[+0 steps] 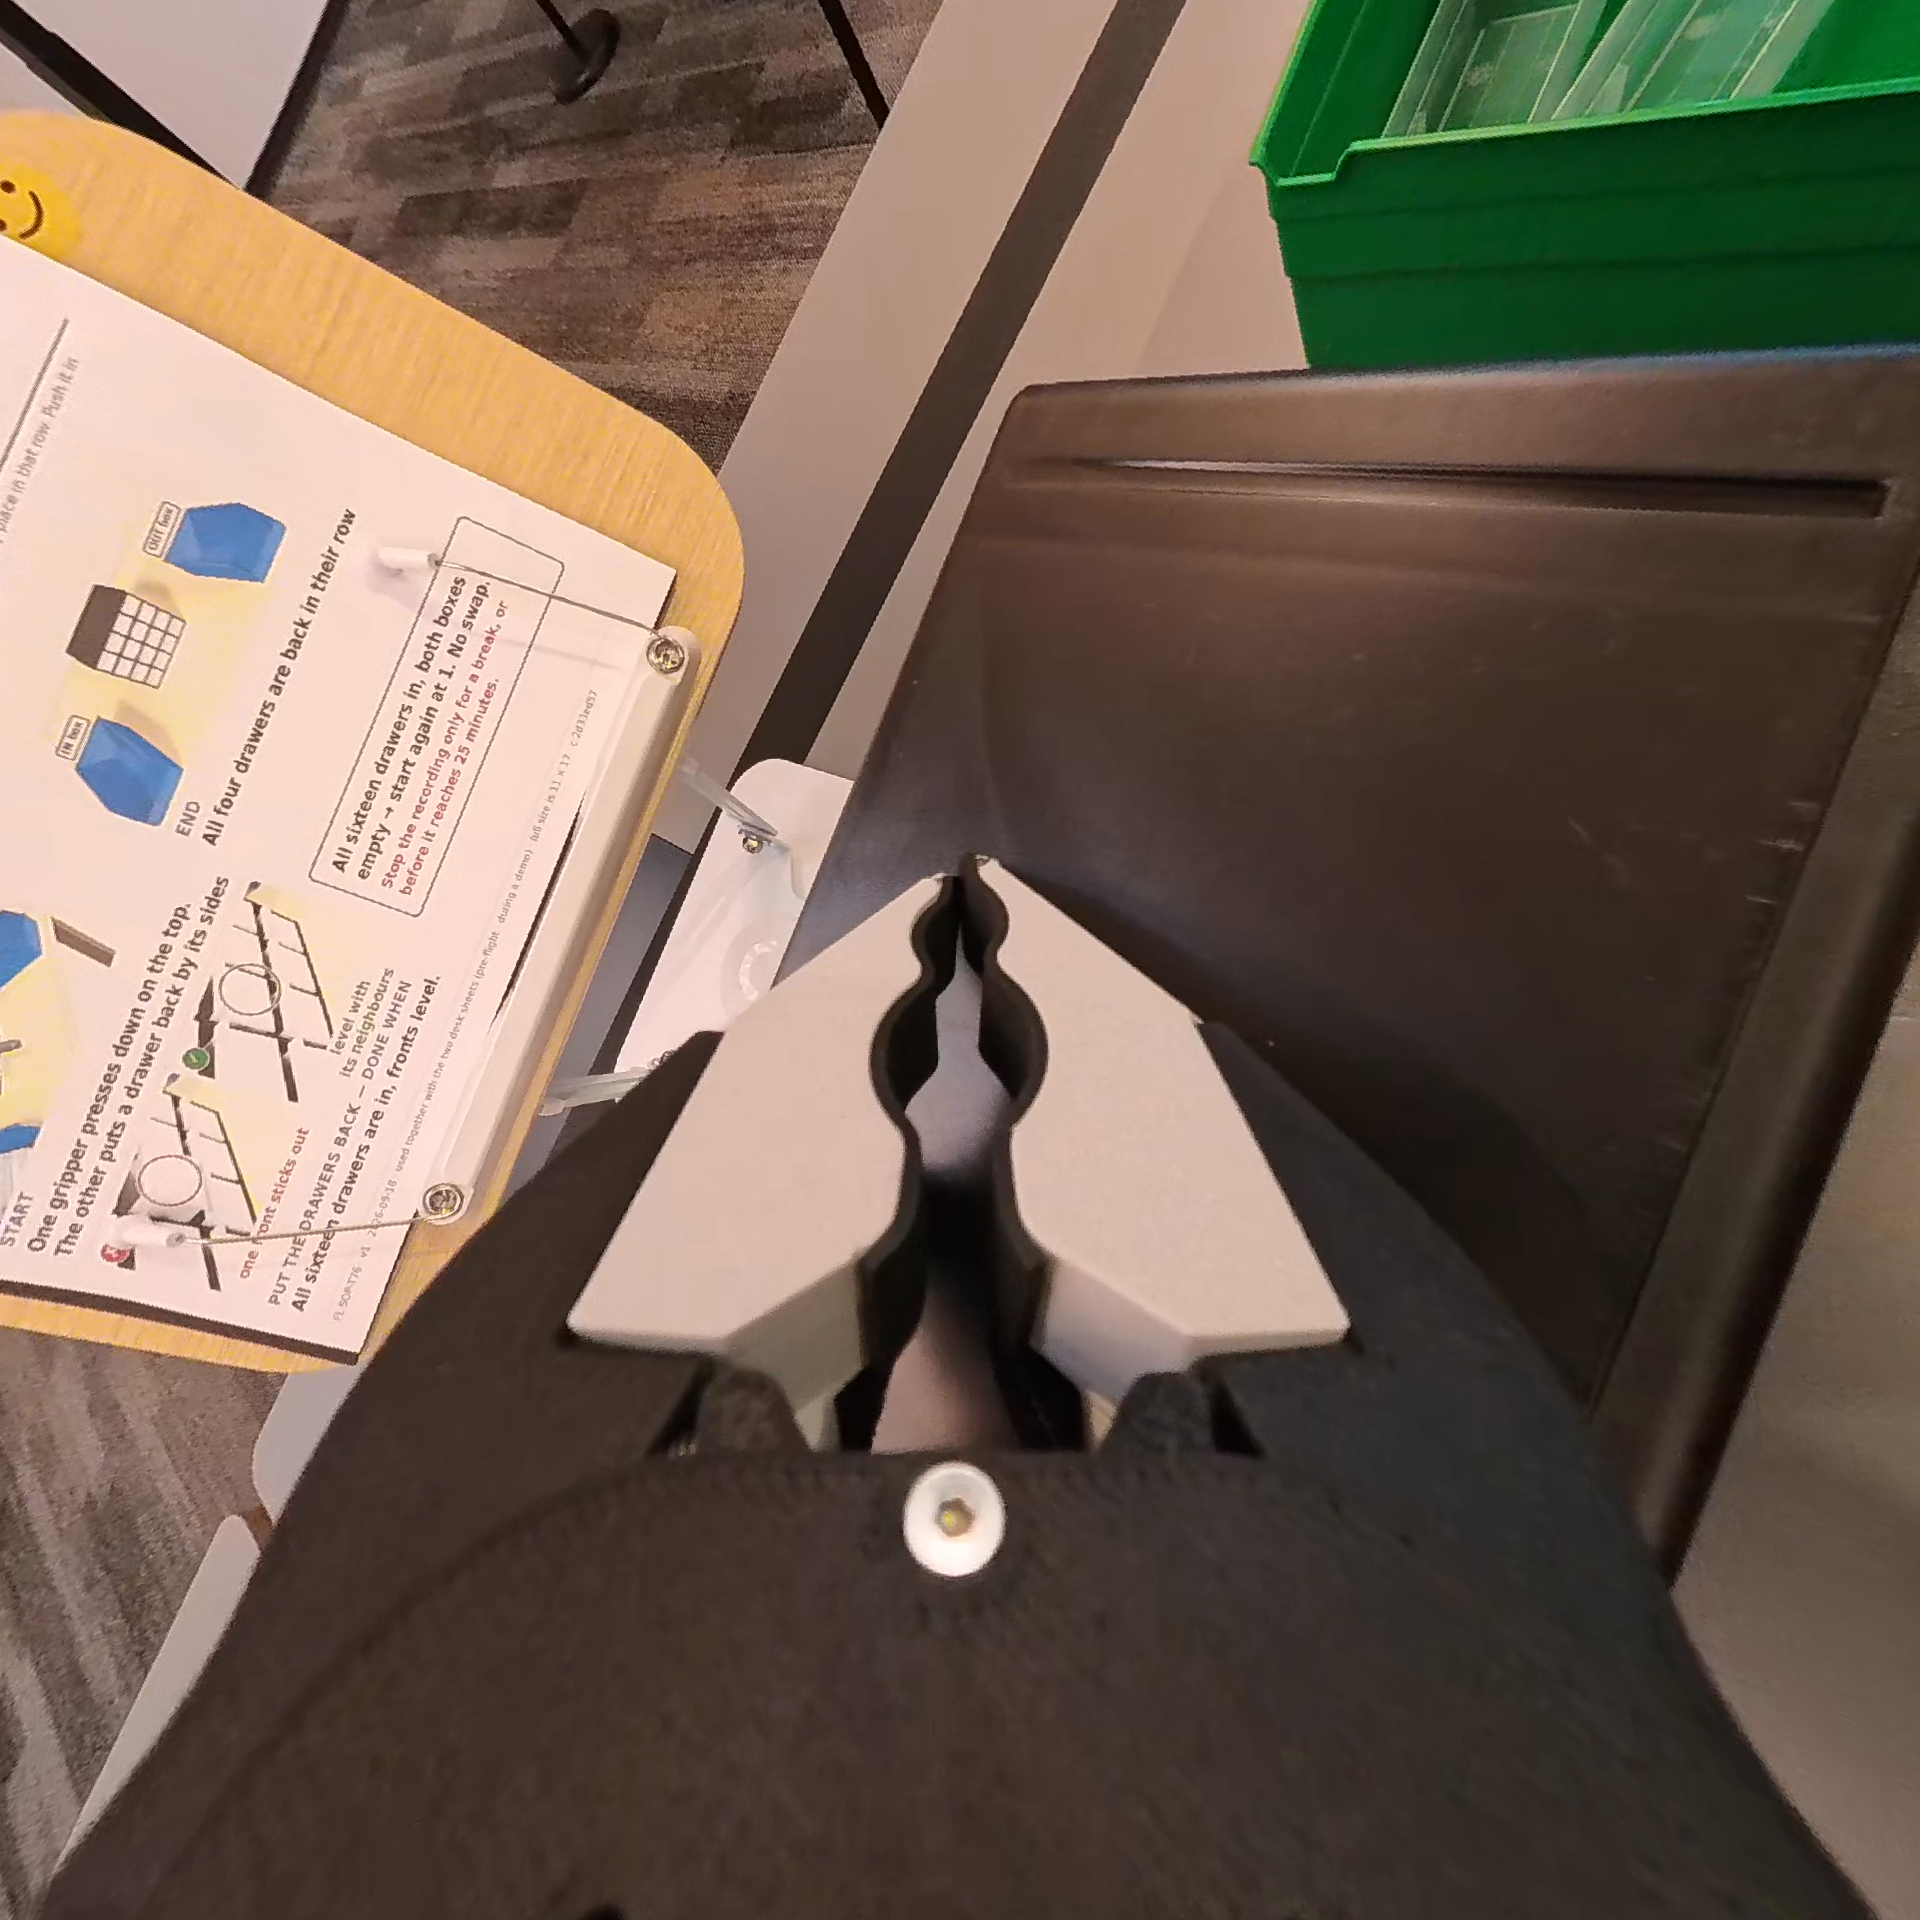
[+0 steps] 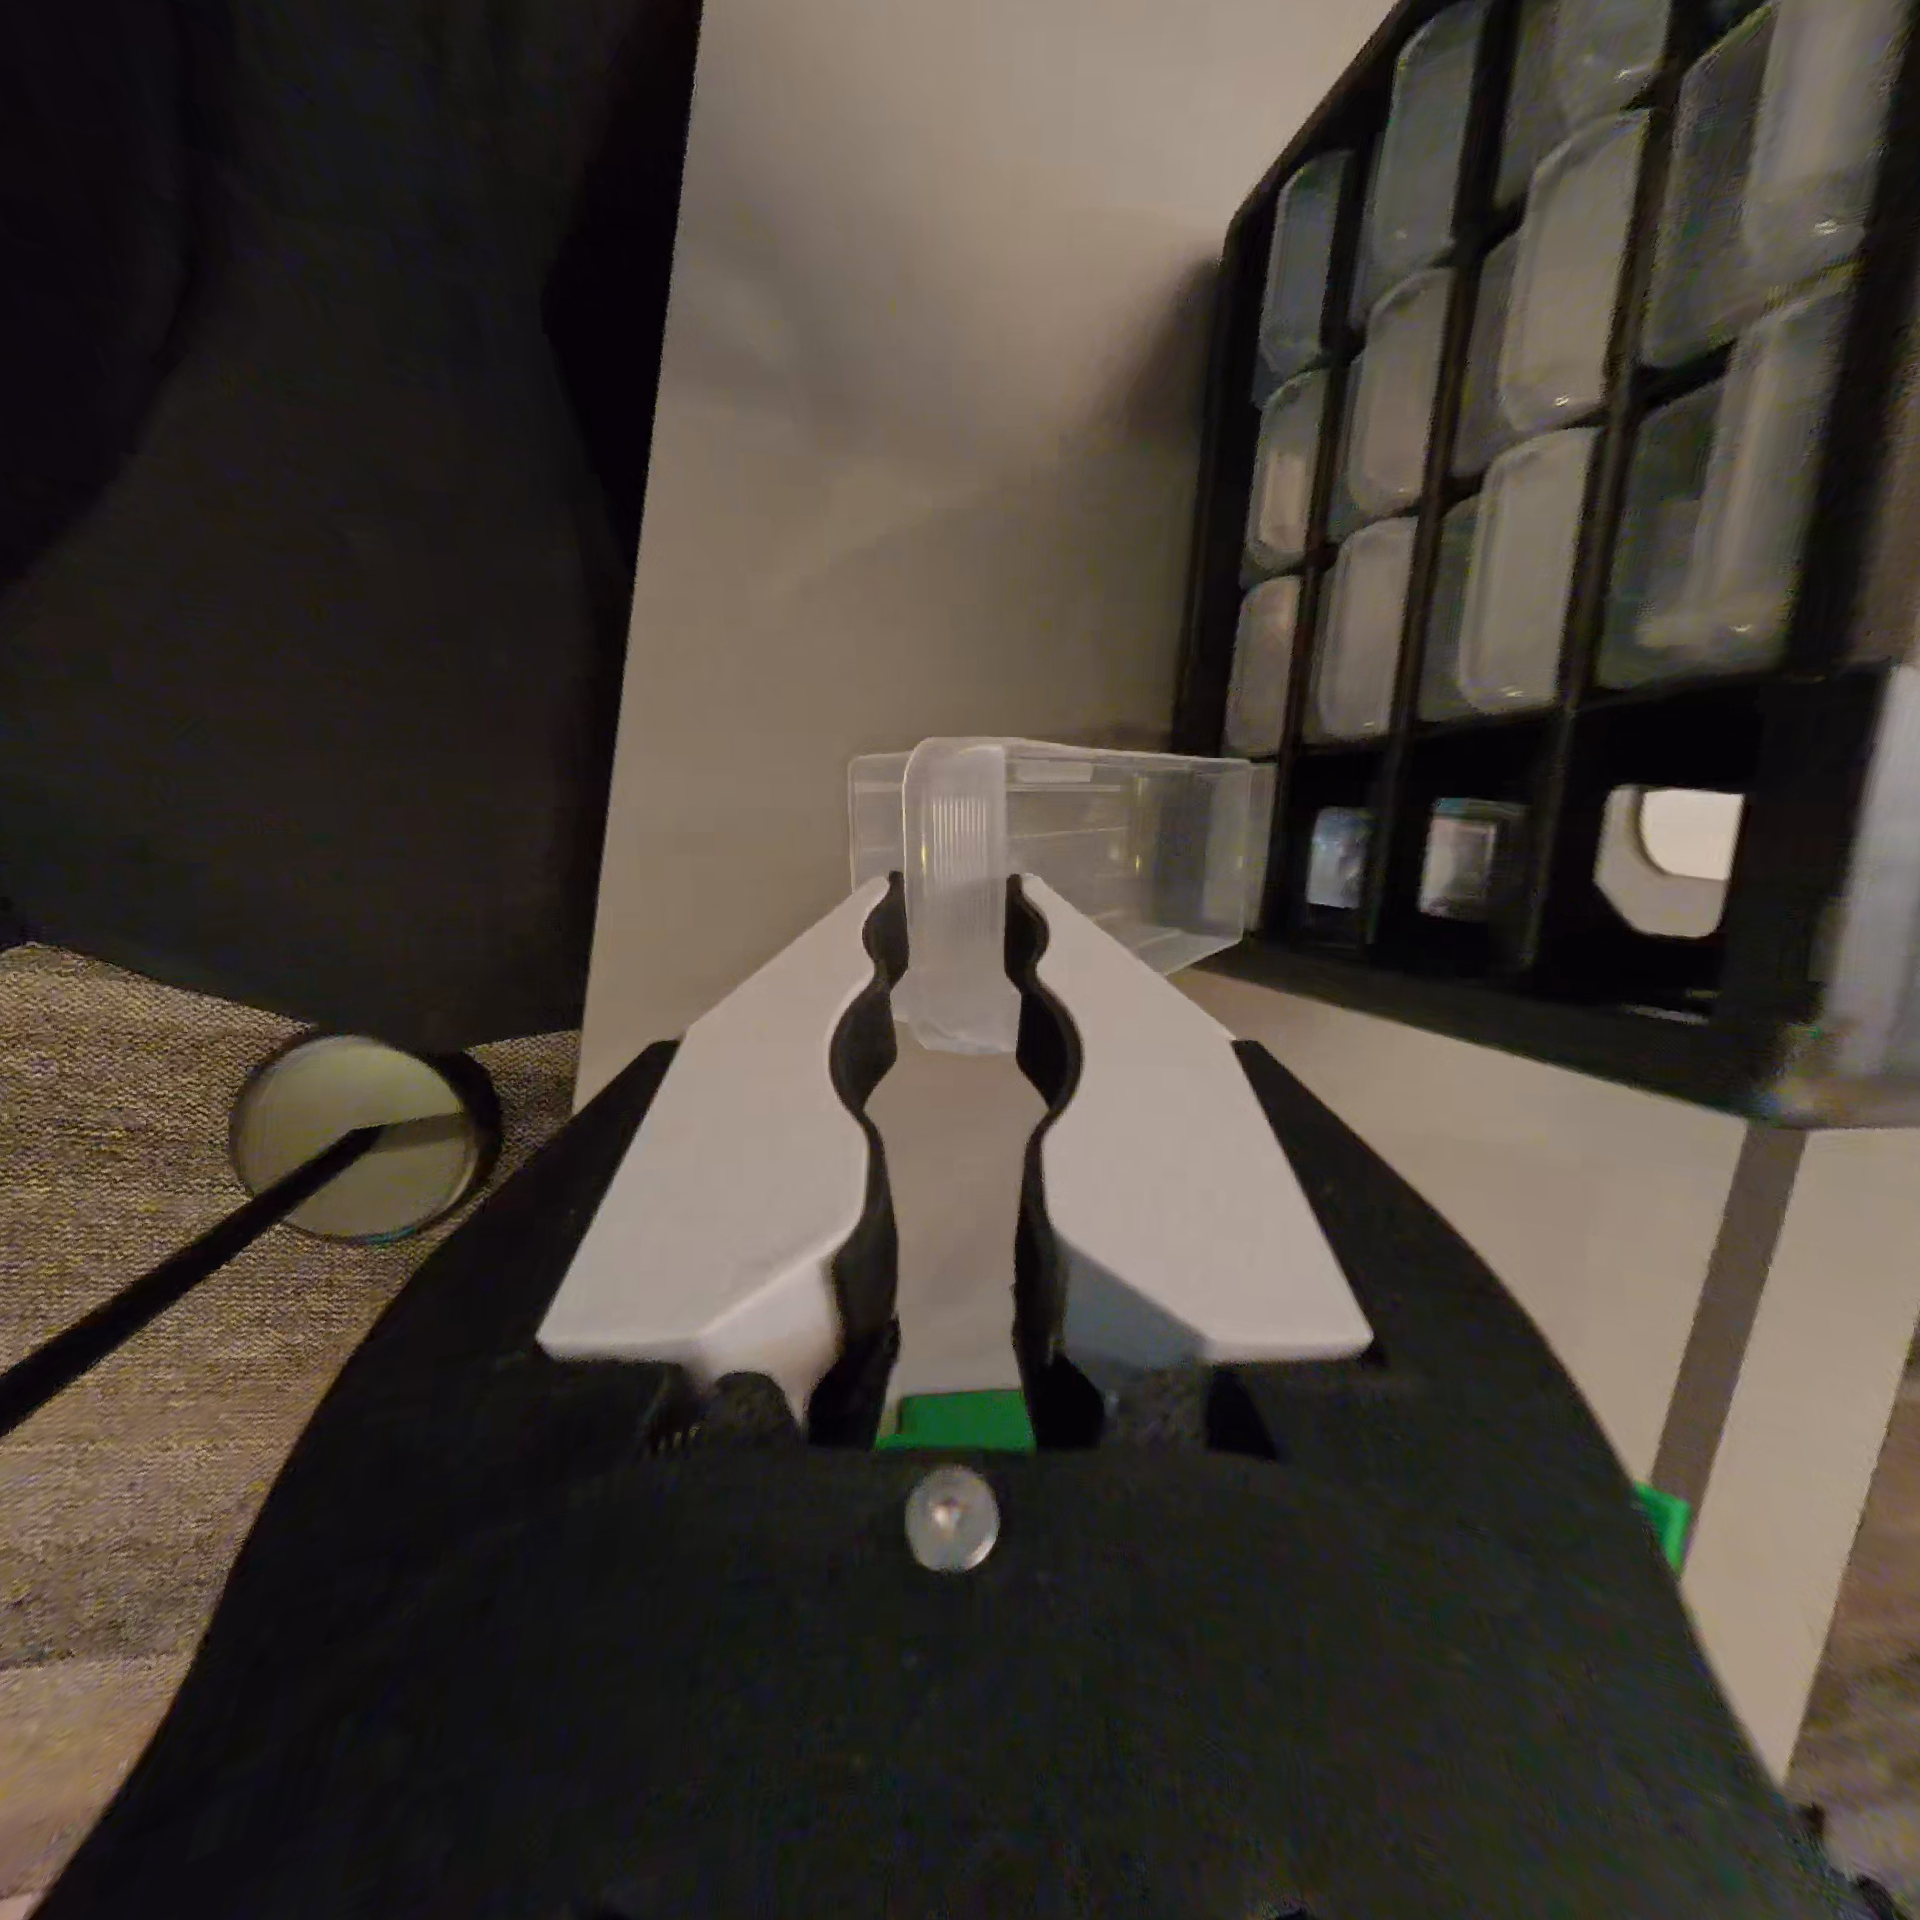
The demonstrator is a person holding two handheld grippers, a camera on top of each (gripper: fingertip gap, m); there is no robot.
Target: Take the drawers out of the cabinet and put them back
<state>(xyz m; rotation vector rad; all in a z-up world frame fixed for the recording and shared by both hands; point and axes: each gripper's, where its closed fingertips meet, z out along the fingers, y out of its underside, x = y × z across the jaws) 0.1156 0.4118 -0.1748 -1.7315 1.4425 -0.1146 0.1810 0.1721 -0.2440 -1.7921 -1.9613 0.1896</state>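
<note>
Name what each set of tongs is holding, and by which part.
The right tongs grip a clear drawer by its ribbed front handle tab. The left tongs are shut on nothing, tips against the black cabinet top.

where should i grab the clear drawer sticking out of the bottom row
Grip the clear drawer by its ribbed front tab, coming straight from the front, one finger on each side. The tab juts out narrow and fits between the fingers; the right hand-held gripper holds it this way.
</note>
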